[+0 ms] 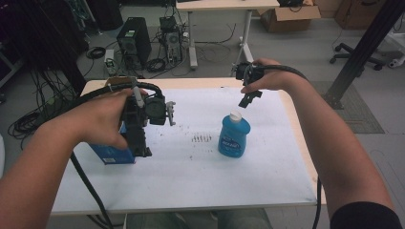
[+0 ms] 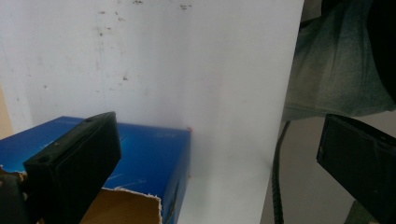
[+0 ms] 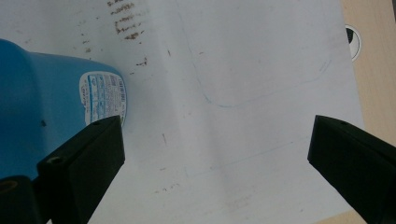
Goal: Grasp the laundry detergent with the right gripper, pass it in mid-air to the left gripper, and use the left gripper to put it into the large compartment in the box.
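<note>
A blue bottle with a white cap stands upright right of the middle of the white sheet. My right gripper hangs just above and behind its cap. In the right gripper view the bottle lies beside the left jaw, and the right gripper is open with nothing between its jaws. A blue cardboard box sits at the left of the sheet. My left gripper points down at the box's right end. The left gripper is open beside the box, whose torn flap is open.
The wooden table ends just past the sheet on the right. A dark smudge of marks lies between box and bottle. Beyond the table are computer towers, cables and another desk. The person's knee shows below the near edge.
</note>
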`<state>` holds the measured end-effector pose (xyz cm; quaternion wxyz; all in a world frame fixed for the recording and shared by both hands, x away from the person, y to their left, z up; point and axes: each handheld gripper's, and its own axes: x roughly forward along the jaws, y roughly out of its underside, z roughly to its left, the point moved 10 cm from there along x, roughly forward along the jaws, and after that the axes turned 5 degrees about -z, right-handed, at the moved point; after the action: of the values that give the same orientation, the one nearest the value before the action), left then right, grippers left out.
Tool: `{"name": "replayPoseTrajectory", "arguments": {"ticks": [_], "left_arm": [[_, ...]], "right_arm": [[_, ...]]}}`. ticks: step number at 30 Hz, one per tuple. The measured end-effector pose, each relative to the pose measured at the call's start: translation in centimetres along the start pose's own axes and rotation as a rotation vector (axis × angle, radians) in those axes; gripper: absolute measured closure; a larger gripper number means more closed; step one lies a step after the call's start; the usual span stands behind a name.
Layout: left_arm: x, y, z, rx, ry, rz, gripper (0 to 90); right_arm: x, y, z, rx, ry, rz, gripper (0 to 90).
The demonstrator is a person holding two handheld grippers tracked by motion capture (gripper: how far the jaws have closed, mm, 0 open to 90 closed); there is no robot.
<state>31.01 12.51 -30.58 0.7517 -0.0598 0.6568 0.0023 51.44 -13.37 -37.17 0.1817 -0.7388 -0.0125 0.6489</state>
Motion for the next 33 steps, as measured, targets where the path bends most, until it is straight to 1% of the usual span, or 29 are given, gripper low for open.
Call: {"name": "replayPoseTrajectory", "arguments": {"ticks": [2,8,9,11,13,14,16,17,18,19,20,21,22,23,25,26,27,28,30,33], "left_arm": [[0.1,0.0,0.2,0.002,0.001,0.0,0.2],[0.3,-0.1,0.4,0.0,0.0,-0.005,0.2],[0.3,-0.1,0.4,0.003,0.0,-0.002,0.2],[0.4,-0.2,0.2,0.005,0.0,-0.007,0.2],[0.4,-0.2,0.1,0.01,0.004,-0.001,0.2],[0.4,-0.2,0.1,0.013,0.001,0.0,0.2],[0.5,-0.3,0.0,0.015,-0.003,-0.004,0.2],[0.4,-0.4,-0.1,0.019,-0.005,-0.001,0.2],[0.4,-0.4,-0.1,0.019,-0.005,-0.001,0.2],[0.5,-0.5,-0.3,0.014,-0.003,-0.005,0.2],[0.5,-0.6,-0.4,0.02,-0.003,-0.003,0.2],[0.5,-0.6,-0.5,0.021,-0.004,-0.001,0.2],[0.6,-0.6,-0.5,0.023,-0.003,-0.003,0.2],[0.6,-0.7,-0.5,0.032,-0.003,0.005,0.2],[0.7,-0.8,-0.7,0.035,-0.001,0.003,0.2],[0.8,-0.9,-0.8,0.036,-0.001,0.002,0.2],[0.9,-0.9,-0.8,0.038,-0.001,0.003,0.2],[1.0,-1.0,-0.9,0.038,0.0,0.004,0.2],[1.3,-1.0,-1.0,0.038,0.004,0.002,0.2],[1.9,-1.0,-1.1,0.036,0.012,-0.001,0.2]], "right_arm": [[0.0,0.0,-0.3,0.0,0.003,0.009,3.9],[0.0,-0.1,-0.4,0.001,0.008,0.006,4.0],[-0.1,0.0,-0.5,0.003,0.019,0.005,3.8],[-0.3,0.3,-0.4,0.001,0.018,0.005,4.0],[-0.3,0.4,-0.3,0.006,0.019,0.002,4.0],[-0.4,1.0,-0.4,0.016,0.03,0.007,3.8],[-0.5,1.3,-0.3,0.02,0.029,0.006,4.0],[-0.7,1.8,-0.1,0.03,0.028,0.006,4.0],[-0.7,1.8,-0.1,0.03,0.028,0.006,4.0],[-0.9,2.4,0.0,0.039,0.032,-0.003,4.1],[-0.9,2.4,0.0,0.039,0.032,-0.003,4.1],[-1.1,3.0,0.2,0.047,0.033,-0.011,4.1],[-1.1,3.0,0.2,0.047,0.033,-0.011,4.1],[-1.1,3.2,0.3,0.047,0.033,-0.011,4.1],[-1.3,3.8,0.6,0.055,0.035,-0.013,4.0],[-1.4,4.2,0.8,0.063,0.033,-0.021,4.1],[-1.4,4.4,0.9,0.06,0.034,-0.022,4.1],[-1.5,5.0,1.3,0.064,0.032,-0.025,4.1],[-1.5,5.2,1.4,0.065,0.032,-0.029,4.1],[-1.7,6.0,1.9,0.067,0.03,-0.037,4.1]]}}
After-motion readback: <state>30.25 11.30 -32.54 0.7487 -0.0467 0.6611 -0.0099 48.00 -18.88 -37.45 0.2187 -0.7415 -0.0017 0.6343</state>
